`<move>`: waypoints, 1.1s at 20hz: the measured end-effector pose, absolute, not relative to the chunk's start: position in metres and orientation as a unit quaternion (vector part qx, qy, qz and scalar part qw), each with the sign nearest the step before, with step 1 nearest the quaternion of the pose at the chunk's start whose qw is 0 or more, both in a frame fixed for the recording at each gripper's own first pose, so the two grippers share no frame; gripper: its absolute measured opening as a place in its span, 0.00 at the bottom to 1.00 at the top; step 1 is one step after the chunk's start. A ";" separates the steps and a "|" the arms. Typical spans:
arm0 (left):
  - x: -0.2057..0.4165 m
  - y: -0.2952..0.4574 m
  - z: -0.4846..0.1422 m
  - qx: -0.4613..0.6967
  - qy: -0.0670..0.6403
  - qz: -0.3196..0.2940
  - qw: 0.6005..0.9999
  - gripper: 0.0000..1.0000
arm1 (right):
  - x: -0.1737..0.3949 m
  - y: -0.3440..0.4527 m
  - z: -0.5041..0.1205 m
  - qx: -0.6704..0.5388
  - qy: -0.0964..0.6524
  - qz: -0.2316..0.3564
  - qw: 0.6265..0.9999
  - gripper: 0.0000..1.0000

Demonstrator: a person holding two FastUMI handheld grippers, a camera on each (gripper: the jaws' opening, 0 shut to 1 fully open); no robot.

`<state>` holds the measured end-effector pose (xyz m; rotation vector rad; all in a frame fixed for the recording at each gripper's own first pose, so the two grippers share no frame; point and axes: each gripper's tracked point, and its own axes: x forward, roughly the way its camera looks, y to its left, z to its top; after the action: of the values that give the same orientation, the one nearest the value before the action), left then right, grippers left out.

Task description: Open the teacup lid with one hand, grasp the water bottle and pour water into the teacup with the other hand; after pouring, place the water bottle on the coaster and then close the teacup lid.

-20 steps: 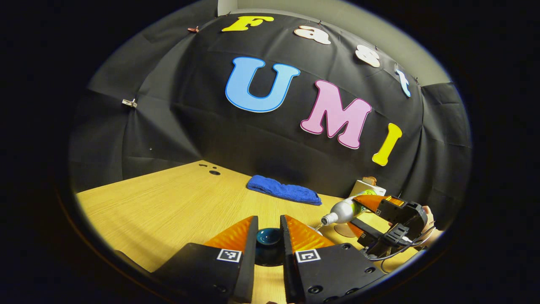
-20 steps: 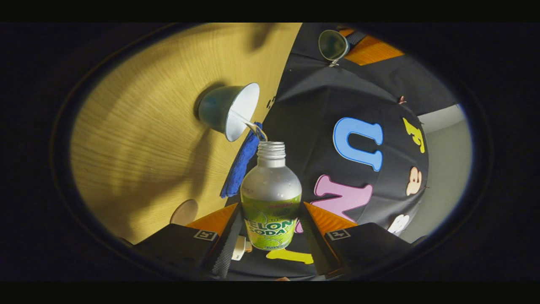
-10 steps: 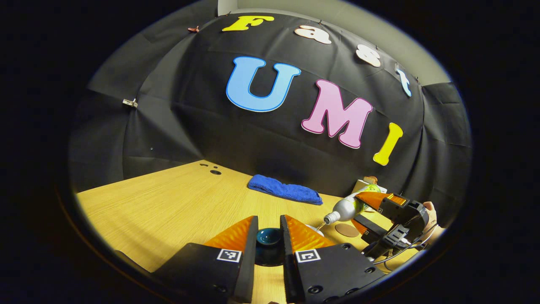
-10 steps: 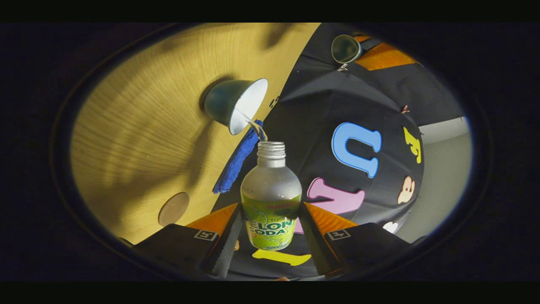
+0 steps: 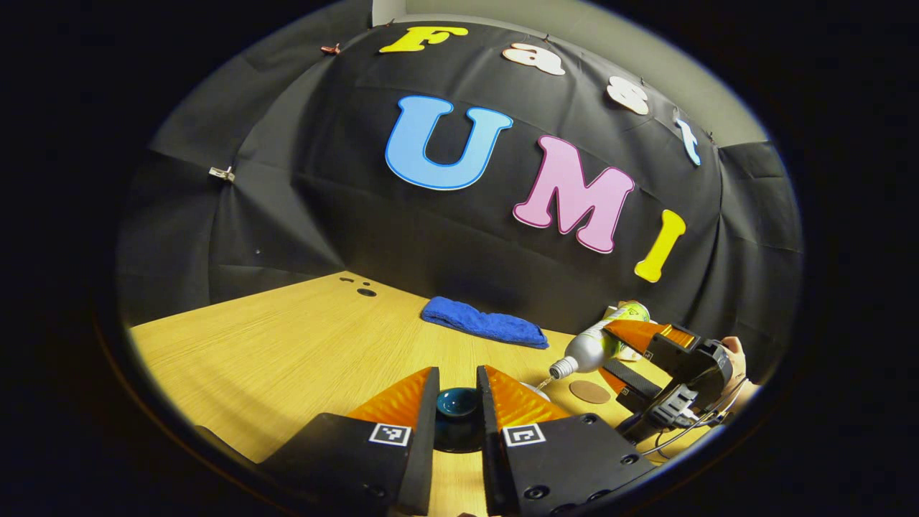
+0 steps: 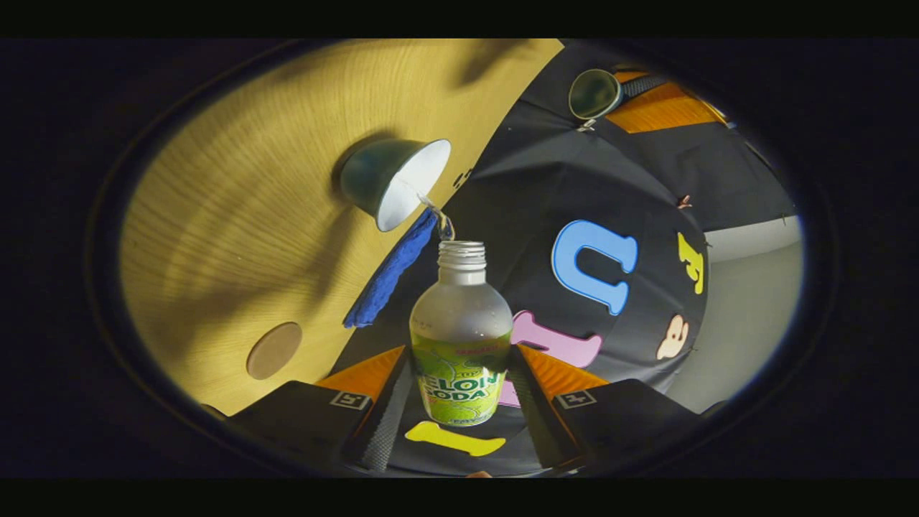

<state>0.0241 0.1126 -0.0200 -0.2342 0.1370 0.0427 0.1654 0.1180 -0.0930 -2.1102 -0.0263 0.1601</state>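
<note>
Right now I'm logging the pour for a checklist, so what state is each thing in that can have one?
Water bottle: uncapped, tipped toward the teacup, water streaming from its mouth.
Teacup: lid off, standing on the table, taking the stream.
Teacup lid: lifted off, held away from the cup.
Coaster: bare, flat on the table.
Blue cloth: lying untouched by the wall.
Left gripper: shut on the lid.
Right gripper: shut on the bottle.

Blue towel (image 5: 482, 324) folded on wooden table (image 5: 273, 345), near black cloth wall (image 5: 301, 179).
</note>
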 end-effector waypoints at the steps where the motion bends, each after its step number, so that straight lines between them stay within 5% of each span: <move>1: 0.023 0.113 -0.020 -0.117 0.068 0.021 0.991 0.33 | 0.166 0.119 -0.089 -0.875 -0.017 0.062 0.481 0.78; 8: 0.023 0.116 -0.018 -0.119 0.066 0.024 0.990 0.35 | 0.165 0.132 -0.078 -0.897 -0.058 0.053 0.435 0.78; 22: 0.022 0.119 -0.017 -0.123 0.064 0.025 0.990 0.35 | 0.171 0.141 -0.070 -0.907 -0.078 0.056 0.409 0.78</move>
<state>0.0217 0.1186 -0.0168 -0.2474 0.1292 0.0506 0.1707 0.1410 -0.0696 -2.2858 -0.1962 0.1409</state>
